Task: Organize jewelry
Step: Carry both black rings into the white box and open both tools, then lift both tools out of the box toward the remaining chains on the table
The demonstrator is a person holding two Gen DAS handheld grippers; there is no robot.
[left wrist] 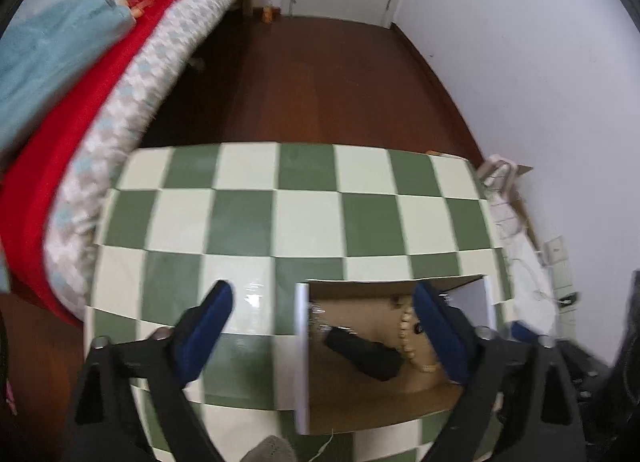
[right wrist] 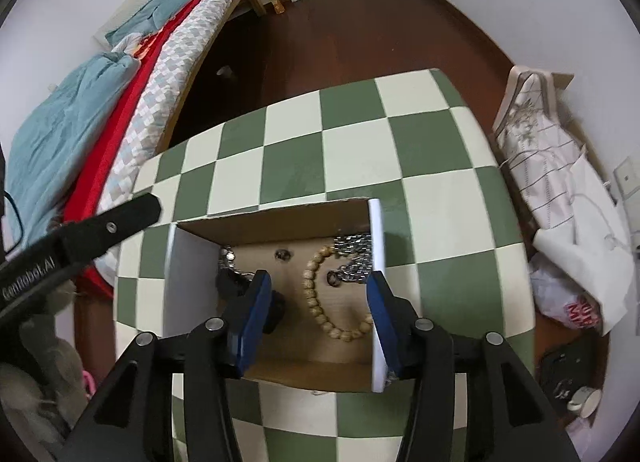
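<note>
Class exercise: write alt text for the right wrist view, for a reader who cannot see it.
An open cardboard box on a green-and-white checked table holds a wooden bead bracelet, a silver chain and a black item, partly hidden. The right claw, open and empty, hangs over the box.

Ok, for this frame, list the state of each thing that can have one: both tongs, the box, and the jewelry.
Left tongs: open, holding nothing, over the box's left wall.
Right tongs: open, holding nothing, above the box.
Cardboard box: open-topped, standing on the checkered table.
Wooden bead bracelet: lying loose on the box floor.
Silver chain: heaped in the far right corner of the box.
</note>
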